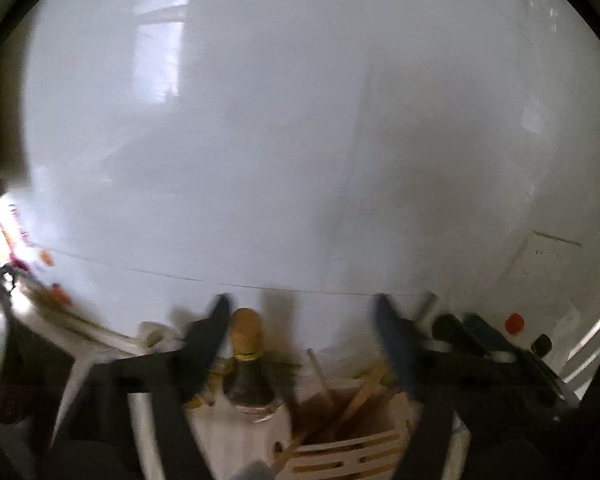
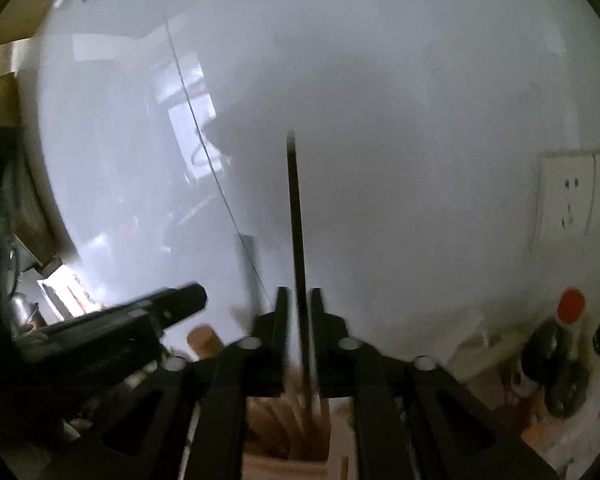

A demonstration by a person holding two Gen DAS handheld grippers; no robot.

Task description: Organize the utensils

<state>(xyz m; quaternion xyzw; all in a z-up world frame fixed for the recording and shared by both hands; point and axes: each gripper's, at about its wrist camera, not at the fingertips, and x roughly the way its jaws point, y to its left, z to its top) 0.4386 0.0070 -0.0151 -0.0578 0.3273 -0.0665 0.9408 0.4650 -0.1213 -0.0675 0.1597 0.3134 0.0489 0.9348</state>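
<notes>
Chopstick (image 2: 296, 216) upright, long axis vertical, clamped in right tongs (image 2: 300, 300) above holder (image 2: 284, 468); left tongs (image 1: 300, 304) apart.

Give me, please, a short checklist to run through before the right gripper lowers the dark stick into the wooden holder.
1. Grip on the dark stick: ok. The right gripper has its fingers closed on it.
2. Stick attitude: ok. It stands roughly upright between the fingers.
3. Stick over the wooden holder: ok. Its lower end runs down among the wooden sticks there.
4. Lower tip seated on the bottom: cannot tell, hidden inside the holder.
5. Left gripper clear of the path: ok. Its fingers are spread wide and hold nothing.
6. Corked bottle beside the holder: cannot tell whether it touches; the picture is blurred.
</notes>
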